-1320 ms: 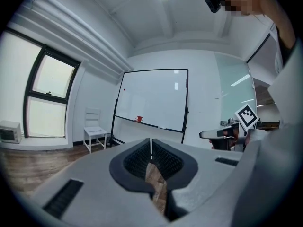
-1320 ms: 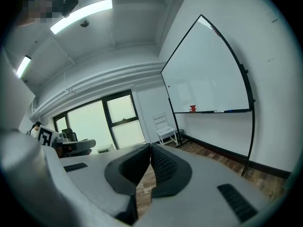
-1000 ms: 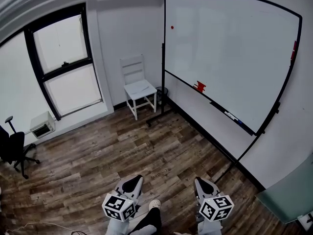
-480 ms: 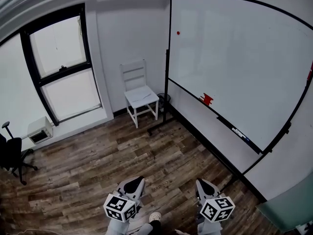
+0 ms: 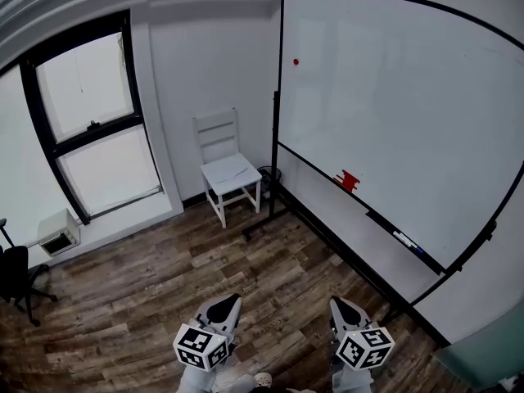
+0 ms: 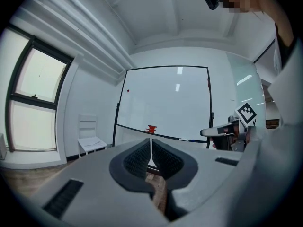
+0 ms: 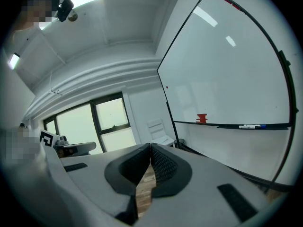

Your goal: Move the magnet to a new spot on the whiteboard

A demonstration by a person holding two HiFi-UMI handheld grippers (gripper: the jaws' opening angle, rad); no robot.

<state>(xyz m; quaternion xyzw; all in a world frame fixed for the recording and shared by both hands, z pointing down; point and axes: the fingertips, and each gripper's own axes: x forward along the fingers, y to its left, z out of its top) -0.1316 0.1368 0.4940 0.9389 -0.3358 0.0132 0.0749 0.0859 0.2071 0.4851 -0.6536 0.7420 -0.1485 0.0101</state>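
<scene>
A small red magnet (image 5: 295, 61) sticks near the top left corner of the big whiteboard (image 5: 401, 97); it also shows as a red dot, the magnet (image 6: 128, 91), in the left gripper view and the magnet (image 7: 166, 87) in the right gripper view. My left gripper (image 5: 228, 304) and right gripper (image 5: 338, 305) hang low over the wooden floor, far from the board. Both are shut with nothing between their jaws. From the left gripper's camera its tips, the left gripper (image 6: 151, 141), meet; the same goes for the right gripper (image 7: 151, 146).
A red object (image 5: 349, 180) and markers (image 5: 407, 241) rest on the whiteboard's tray. A white chair (image 5: 226, 169) stands by the board's left post, under the wall beside a dark-framed window (image 5: 90, 125). An office chair (image 5: 15, 275) sits at the far left.
The view has shifted: the whiteboard and chair sit closer and slightly lower in the frame. Both grippers stay shut and low in the same place.
</scene>
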